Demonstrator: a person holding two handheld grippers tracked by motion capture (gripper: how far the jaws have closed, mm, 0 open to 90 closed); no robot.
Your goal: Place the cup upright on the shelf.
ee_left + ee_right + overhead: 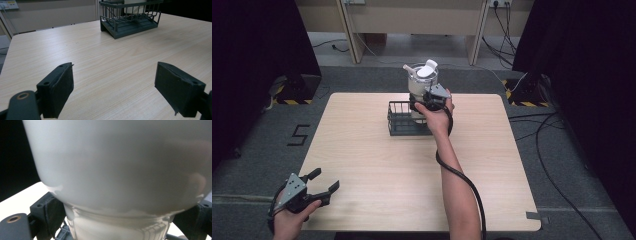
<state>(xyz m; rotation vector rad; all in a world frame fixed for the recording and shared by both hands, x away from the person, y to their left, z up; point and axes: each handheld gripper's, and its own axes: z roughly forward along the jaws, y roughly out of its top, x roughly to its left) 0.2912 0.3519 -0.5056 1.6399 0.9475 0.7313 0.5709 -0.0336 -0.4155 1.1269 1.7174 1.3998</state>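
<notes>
Your right tool [426,98] is clamped around the lower body of a white, translucent container [422,80], one jaw on either side of its narrower base, as the right gripper view makes plain: the pale wall [120,165] bulges out above the jaws, so the grip sits under that shoulder, likely so the container cannot slide down through the pads. You hold it upright above the far end of the dark wire basket [404,119]; whether its base already touches the basket floor cannot be told. A white lid or scoop-like piece [428,68] and a short spout or handle [408,68] stand at its top, which gives a reason to keep it level.

Your left tool [318,184] rests at the near left corner of the table [377,185], jaws spread wide and holding nothing, with bare wood between the pads [62,87]. It points toward the basket [130,20], well apart from it, seemingly parked out of the way.
</notes>
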